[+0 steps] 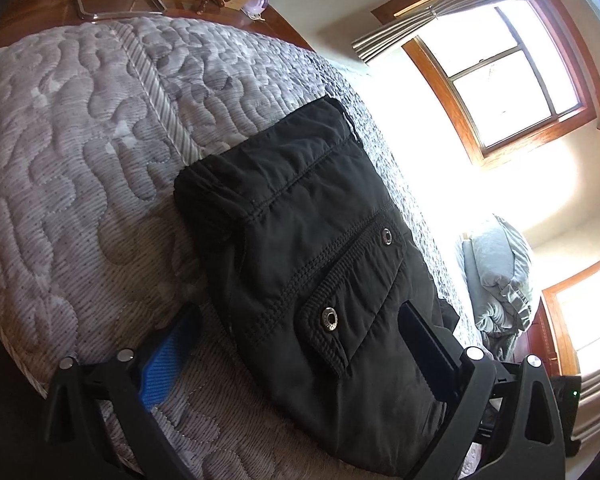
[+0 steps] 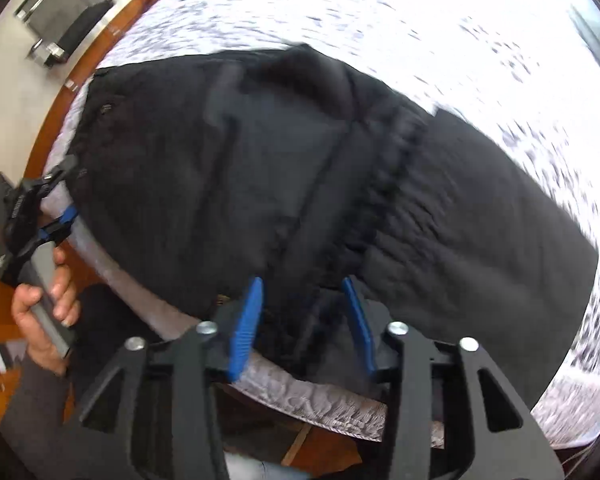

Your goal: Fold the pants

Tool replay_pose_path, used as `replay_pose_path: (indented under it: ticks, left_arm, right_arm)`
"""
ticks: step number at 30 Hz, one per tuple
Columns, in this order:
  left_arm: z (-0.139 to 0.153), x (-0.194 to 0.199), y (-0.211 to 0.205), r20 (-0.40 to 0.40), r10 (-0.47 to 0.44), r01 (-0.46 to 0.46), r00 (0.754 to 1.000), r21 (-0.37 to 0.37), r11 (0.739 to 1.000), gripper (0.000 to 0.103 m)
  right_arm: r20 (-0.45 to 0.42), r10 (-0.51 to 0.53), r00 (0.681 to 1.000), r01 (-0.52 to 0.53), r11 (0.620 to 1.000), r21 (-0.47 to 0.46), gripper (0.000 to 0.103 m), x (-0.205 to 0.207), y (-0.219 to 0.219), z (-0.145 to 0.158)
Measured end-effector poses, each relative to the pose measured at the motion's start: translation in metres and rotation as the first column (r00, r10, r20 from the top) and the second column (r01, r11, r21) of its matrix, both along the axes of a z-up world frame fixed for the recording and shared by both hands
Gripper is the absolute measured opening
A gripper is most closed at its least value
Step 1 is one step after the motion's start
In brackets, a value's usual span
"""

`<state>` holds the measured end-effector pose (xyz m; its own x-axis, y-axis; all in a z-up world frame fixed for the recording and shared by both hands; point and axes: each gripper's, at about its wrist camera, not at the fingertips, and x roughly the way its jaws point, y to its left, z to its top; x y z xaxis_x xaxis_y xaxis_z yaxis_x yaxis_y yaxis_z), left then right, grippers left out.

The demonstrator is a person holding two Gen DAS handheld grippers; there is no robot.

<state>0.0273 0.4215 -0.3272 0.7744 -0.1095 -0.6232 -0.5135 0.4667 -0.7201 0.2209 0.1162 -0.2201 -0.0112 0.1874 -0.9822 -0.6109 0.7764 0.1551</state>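
Nearest to me in the right wrist view, my right gripper (image 2: 304, 316) points steeply down over the near edge of the black pants (image 2: 227, 168). Its blue fingers (image 2: 245, 320) stand partly apart with a ridge of dark cloth rising between them; the picture is blurred there, so I cannot tell whether the pads press on the fabric or only straddle it. Below the fingers the edge of the quilted mattress (image 2: 332, 408) shows, so the pants lie right at the bed's rim on this side.

In the left wrist view, my left gripper (image 1: 300, 344) stands wide. Its blue finger (image 1: 167, 356) rests over bare mattress (image 1: 59, 160) beside the cloth, and the black finger lies over the fabric on the other side, so the folded end sits between the jaws, unpinched. From the right view I see the hand (image 2: 43, 300) holding that gripper at the far left edge of the bed.

The pants read as padded, soft and limp, with a slightly slick shell: light, not fragile, but bulky, and I judge the layers will slide over each other. A pocket flap with metal snaps (image 1: 387, 237) lies just ahead. I would take hold at a stitched seam or the gathered waistband (image 2: 384, 200), pinching all layers at once.

Farther off stand a window (image 1: 508, 92) and piled bedding (image 1: 500, 276).
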Motion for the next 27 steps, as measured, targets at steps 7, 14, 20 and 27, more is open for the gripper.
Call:
replay_pose_path:
  ticks: [7, 14, 20, 27]
  left_arm:
    - [-0.011, -0.023, 0.022, 0.070, 0.106, -0.092, 0.992, -0.188, 0.978, 0.099]
    - [-0.024, -0.022, 0.044, 0.055, 0.178, -0.149, 0.983, -0.335, 0.930, 0.099]
    - [-0.021, -0.006, 0.046, 0.020, 0.129, -0.115, 0.991, -0.331, 0.937, 0.099]
    - [-0.029, -0.009, 0.049, 0.045, 0.165, -0.136, 0.985, -0.374, 0.917, 0.099]
  right_arm:
    - [-0.070, 0.406, 0.911, -0.394, 0.909, 0.135, 0.094, 0.049, 0.144, 0.063]
    - [-0.207, 0.677, 0.706, -0.674, 0.732, 0.097, 0.096, 0.053, 0.300, 0.035]
    - [-0.281, 0.743, 0.607, -0.752, 0.652, 0.100, 0.096, 0.050, 0.373, -0.013]
    - [-0.374, 0.787, 0.490, -0.812, 0.568, 0.132, 0.096, 0.037, 0.413, -0.056]
